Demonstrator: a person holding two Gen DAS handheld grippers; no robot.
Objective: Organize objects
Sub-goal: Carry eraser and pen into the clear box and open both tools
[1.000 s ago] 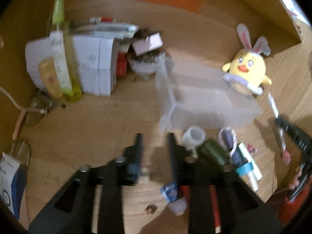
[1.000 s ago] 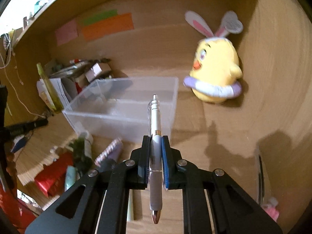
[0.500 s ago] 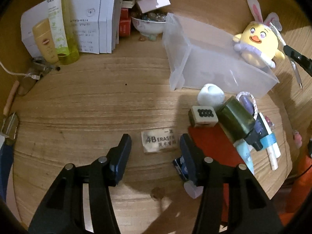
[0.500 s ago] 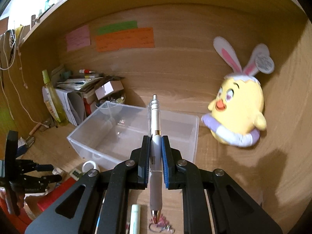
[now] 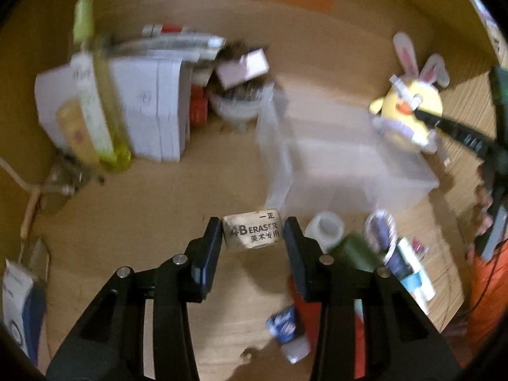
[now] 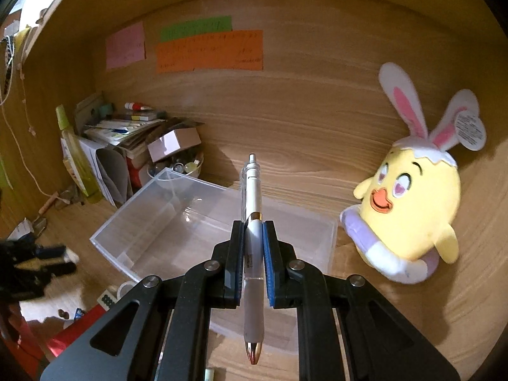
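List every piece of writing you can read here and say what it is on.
"4B ERASER": eraser between the left gripper's fingers.
"一正" and "美术专用": same eraser.
Sticky notes on the back panel: handwriting too small to read.
Plush chick's tag: print unreadable.
Bottle label: blurred.

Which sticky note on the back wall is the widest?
The orange sticky note, below the green note and right of the pink one, spans farthest across.

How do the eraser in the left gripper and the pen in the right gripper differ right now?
The eraser is a short printed block; the pen is a long, slim white stick. The eraser fills the left gripper's moderate gap, while the pen sits in the right gripper's nearly shut jaws, sticking out both ends. Both are held clear of the clear box.
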